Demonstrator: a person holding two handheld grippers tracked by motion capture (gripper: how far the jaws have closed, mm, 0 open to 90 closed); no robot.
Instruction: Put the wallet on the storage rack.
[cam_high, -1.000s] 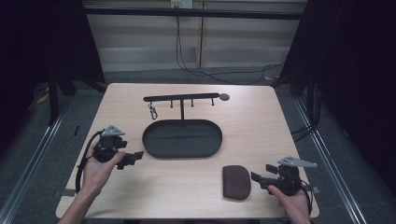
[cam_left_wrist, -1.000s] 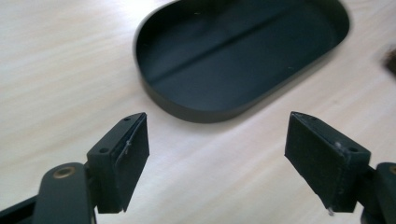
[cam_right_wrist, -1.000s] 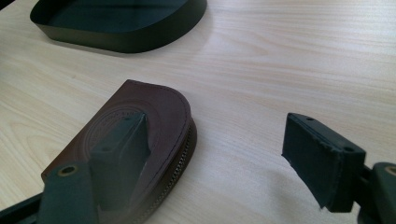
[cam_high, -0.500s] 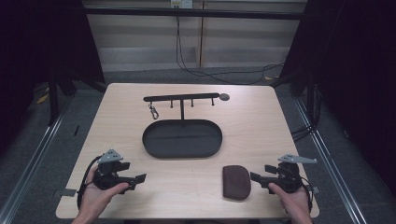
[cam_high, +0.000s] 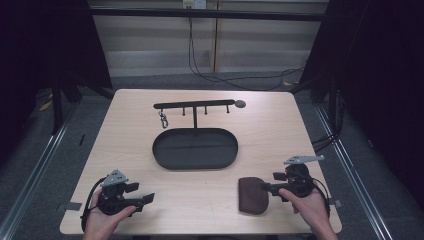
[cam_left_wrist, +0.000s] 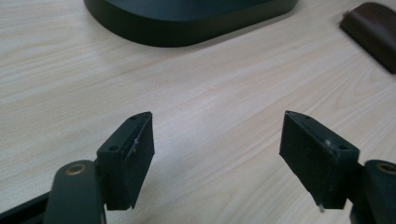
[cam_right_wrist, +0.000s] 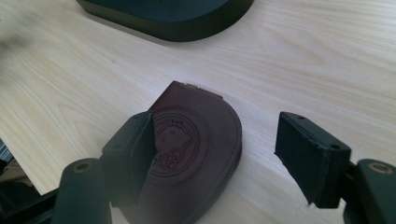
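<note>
— Table (cam_high: 125, 135)?
— Pale wood grain, matte, rounded corners. On grey floor, dark curtains at either side, pale wall panels behind, cables trailing down that wall.

— Landmark?
— Black oval tray (cam_high: 195, 149), near the table's middle. Just behind it, a black hook rack (cam_high: 194, 105) with a small chain hanging from its left end.

— Brown leather pouch (cam_high: 252, 195)?
— Lying flat, in front of the tray and to its right, well apart from it. Round embossed stamp facing up in the right gripper view (cam_right_wrist: 191, 154).

— Right gripper (cam_high: 267, 188)?
— Right of the pouch, jaws spread and just been closing; one jaw over the pouch's edge, the other clear of it, not pinching.

— Left gripper (cam_high: 147, 199)?
— In front of the tray, to its left. Jaws spread, just been closing, bare wood between them.
</note>
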